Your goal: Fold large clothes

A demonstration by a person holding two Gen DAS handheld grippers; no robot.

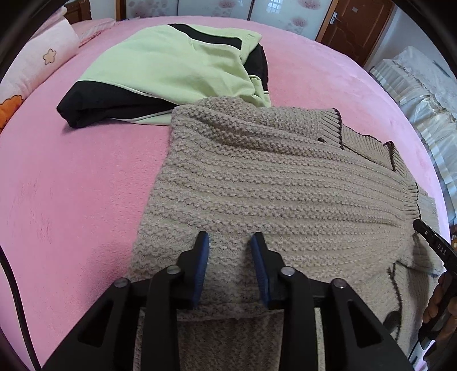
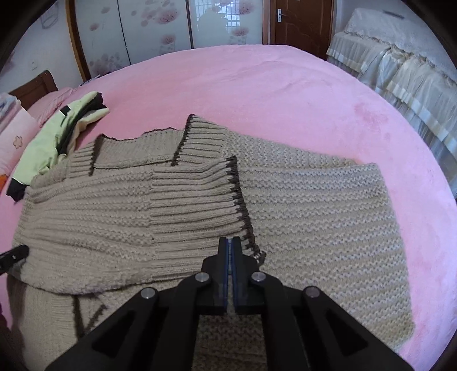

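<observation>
A beige knit sweater (image 1: 271, 182) with dark brown trim lies partly folded on the pink bed (image 1: 71, 185). My left gripper (image 1: 230, 242) is open, its blue pads just above the sweater's near folded part. In the right wrist view the sweater (image 2: 314, 217) spreads across the bed (image 2: 285, 94), with a ribbed cuff (image 2: 200, 199) folded over the body. My right gripper (image 2: 230, 242) is shut, its tips at the trimmed edge of the cuff; I cannot tell whether fabric is pinched. The right gripper's tip also shows in the left wrist view (image 1: 434, 242).
A folded light green and black garment (image 1: 171, 74) lies beyond the sweater, also in the right wrist view (image 2: 54, 142). A pink pillow (image 1: 37, 62) sits at the far left. A cream covered piece of furniture (image 2: 400, 71) stands right of the bed. Wardrobe doors (image 2: 157, 28) and a brown door (image 2: 302, 22) are behind.
</observation>
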